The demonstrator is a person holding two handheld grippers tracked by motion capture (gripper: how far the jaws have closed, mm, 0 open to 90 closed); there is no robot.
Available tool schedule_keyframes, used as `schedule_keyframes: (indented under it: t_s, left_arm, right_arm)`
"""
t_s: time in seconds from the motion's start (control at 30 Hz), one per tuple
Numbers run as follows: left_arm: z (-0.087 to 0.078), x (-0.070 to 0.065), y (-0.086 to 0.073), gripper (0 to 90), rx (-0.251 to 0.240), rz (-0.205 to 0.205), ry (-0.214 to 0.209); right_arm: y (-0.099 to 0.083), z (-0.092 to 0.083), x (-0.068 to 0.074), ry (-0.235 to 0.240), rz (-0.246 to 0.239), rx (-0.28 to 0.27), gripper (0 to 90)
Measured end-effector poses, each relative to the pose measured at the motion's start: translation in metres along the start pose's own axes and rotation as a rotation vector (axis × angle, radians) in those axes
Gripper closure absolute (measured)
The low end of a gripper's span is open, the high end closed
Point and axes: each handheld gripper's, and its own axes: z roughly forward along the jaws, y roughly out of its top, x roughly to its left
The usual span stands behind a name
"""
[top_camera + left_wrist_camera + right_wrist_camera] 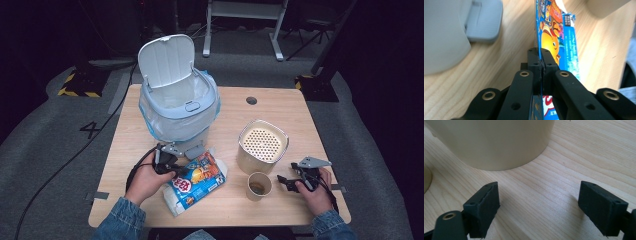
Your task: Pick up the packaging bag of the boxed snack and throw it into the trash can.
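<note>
A flattened blue snack box [197,182] with cartoon print lies on the wooden table [280,112] in front of the bin. My left gripper [181,170] is shut on the box's near edge. In the left gripper view the two pads [534,58] press the thin blue cardboard [564,40] between them, at my left gripper [540,60]. My right gripper [283,181] rests low over the table beside a paper cup [259,186]. In its own view the right gripper [540,202] stands open over bare wood, with nothing between its jaws.
A pale blue pedal bin [177,105] with its lid up and a plastic liner stands at the back left; its grey pedal [484,20] faces the box. A cream canister [263,146] with a perforated top, its wall [494,142] close ahead, stands behind the cup.
</note>
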Motion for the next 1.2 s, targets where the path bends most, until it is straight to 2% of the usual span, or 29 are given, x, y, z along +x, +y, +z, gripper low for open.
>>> schedule_keyframes:
  t_s: [0.1,0.17,0.2,0.3,0.33,0.37,0.53,0.67,0.73,0.8,0.93,1.0,1.2]
  left_arm:
    - [-0.014,-0.004,0.003,88.9,-0.076,0.018,-0.002]
    - [-0.026,-0.007,0.005,88.9,-0.15,0.022,0.002]
    - [-0.026,-0.007,0.005,88.9,-0.15,0.022,0.002]
    - [-0.035,-0.009,0.007,88.9,-0.213,0.035,0.002]
    - [-0.041,-0.009,0.008,89.0,-0.248,0.041,0.004]
    - [-0.041,-0.009,0.008,89.0,-0.248,0.041,0.004]
    - [-0.051,-0.01,0.012,89.0,-0.34,0.044,-0.015]
    - [-0.057,-0.011,0.017,89.0,-0.39,0.062,-0.008]
    - [-0.06,-0.012,0.019,89.0,-0.423,0.058,-0.015]
    - [-0.064,-0.014,0.023,89.0,-0.447,0.071,-0.009]
    - [-0.069,-0.017,0.029,89.0,-0.485,0.073,-0.011]
    - [-0.075,-0.019,0.034,89.0,-0.525,0.075,-0.001]
    - [-0.087,-0.023,0.041,88.9,-0.578,0.069,0.027]
  right_arm:
    - [0.0,0.0,0.0,0.0,0.0,0.0,17.5]
    - [0.0,0.0,0.0,0.0,0.0,0.0,17.5]
    - [0.0,0.0,0.0,0.0,0.0,0.0,17.5]
    - [0.0,0.0,0.0,0.0,0.0,0.0,17.5]
    - [0.0,0.0,0.0,0.0,0.0,0.0,17.5]
    - [0.0,0.0,0.0,0.0,0.0,0.0,17.5]
    - [0.0,0.0,0.0,0.0,0.0,0.0,17.5]
    - [0.0,0.0,0.0,0.0,0.0,0.0,17.5]
    - [0.0,0.0,0.0,-0.001,0.0,0.0,17.5]
    - [0.0,0.0,0.0,0.0,0.0,0.0,17.5]
    - [0.0,0.0,0.0,-0.001,-0.001,0.0,17.5]
    - [0.0,0.0,0.0,-0.001,-0.001,0.0,17.5]
    - [0.0,0.0,0.0,-0.001,-0.002,0.001,17.5]
